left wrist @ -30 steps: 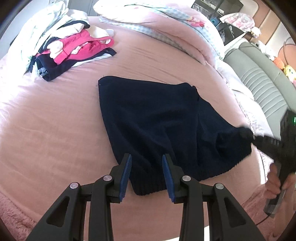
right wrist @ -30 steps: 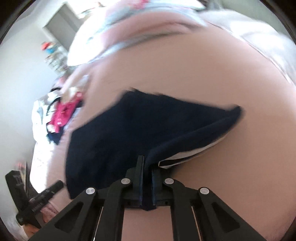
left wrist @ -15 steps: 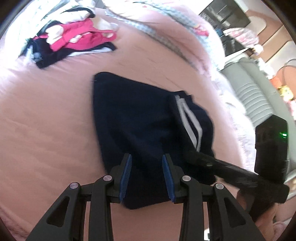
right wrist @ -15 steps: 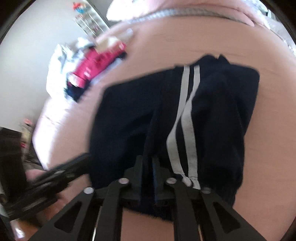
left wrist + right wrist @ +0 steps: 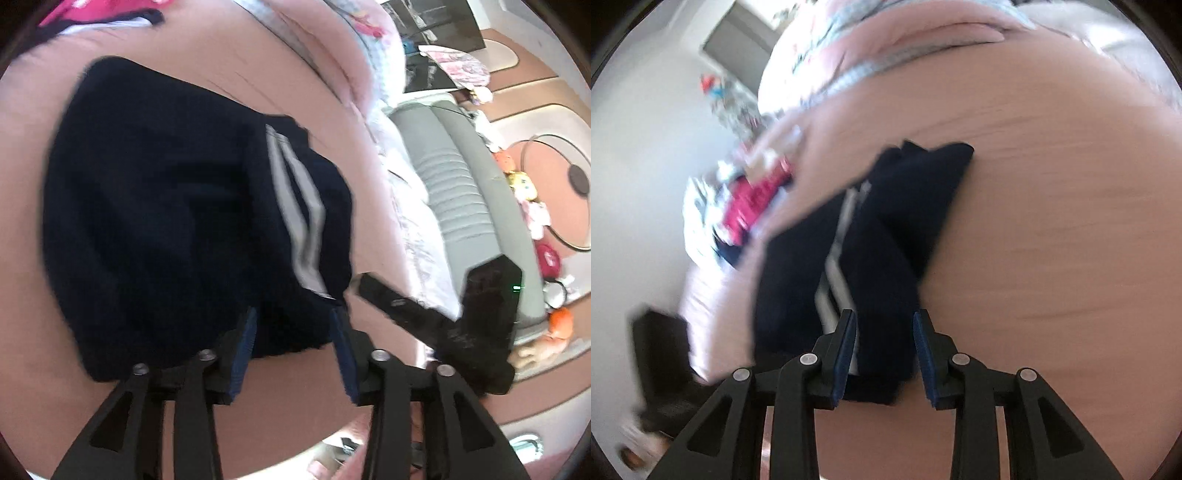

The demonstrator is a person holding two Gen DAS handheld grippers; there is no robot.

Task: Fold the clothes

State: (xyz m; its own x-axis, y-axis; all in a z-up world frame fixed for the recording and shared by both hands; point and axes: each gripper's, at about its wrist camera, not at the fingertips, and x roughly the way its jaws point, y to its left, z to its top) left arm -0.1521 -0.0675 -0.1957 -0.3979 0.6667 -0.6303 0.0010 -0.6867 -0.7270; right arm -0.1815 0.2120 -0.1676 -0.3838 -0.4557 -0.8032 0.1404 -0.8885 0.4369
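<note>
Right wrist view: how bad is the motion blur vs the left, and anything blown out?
Right wrist: heavy smear across the navy garment and the clothes pile; only the right gripper is crisp; wall at left washed pale. Left wrist: milder blur, white stripes readable, left gripper sharp, strong fisheye bend at the bed's edges.

a dark navy garment (image 5: 159,221) of soft matt knit cloth with smooth white stripes (image 5: 299,206) is lying on a pink matt fabric bedspread (image 5: 1052,221), flanked by matt black plastic gripper arms.
</note>
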